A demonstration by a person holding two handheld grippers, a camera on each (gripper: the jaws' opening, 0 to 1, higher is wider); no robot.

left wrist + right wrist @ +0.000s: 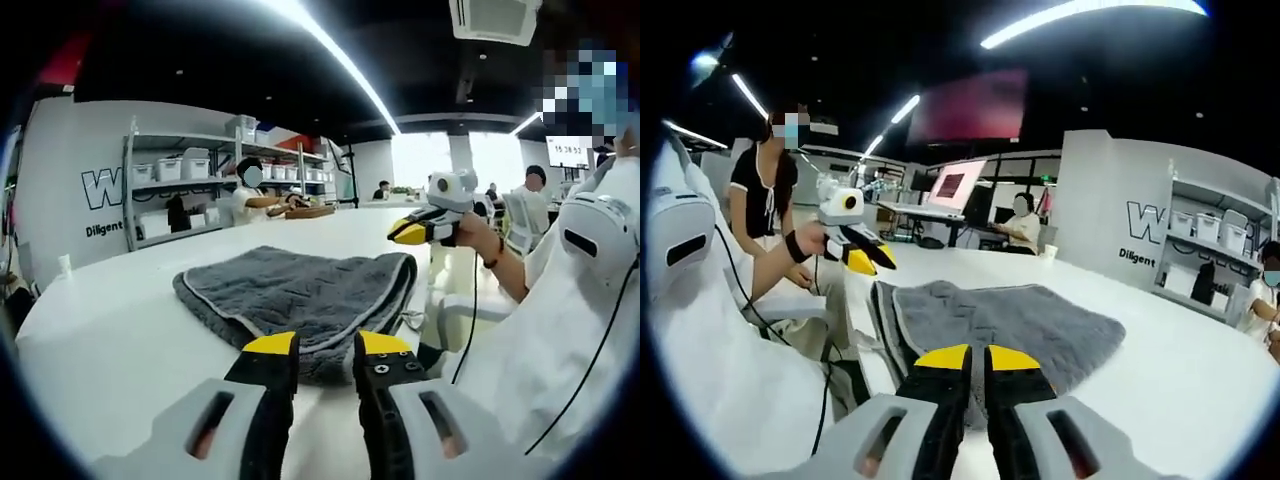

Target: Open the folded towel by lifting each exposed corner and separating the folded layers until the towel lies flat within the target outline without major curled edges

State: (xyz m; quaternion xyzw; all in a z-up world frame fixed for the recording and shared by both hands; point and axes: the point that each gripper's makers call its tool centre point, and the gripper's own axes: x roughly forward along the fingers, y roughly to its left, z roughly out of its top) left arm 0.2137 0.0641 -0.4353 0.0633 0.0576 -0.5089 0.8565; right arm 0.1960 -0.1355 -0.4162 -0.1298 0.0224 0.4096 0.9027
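1. Left gripper [326, 345]: yellow-tipped jaws spread w/ small gap, empty, at near edge of folded grey terry towel [300, 295] on white bench [110, 340].
2. Right gripper [970, 358]: jaws nearly pressed together, empty, over towel's edge.
3. Towel prob. soft, floppy, light; pinch top layer's corner.
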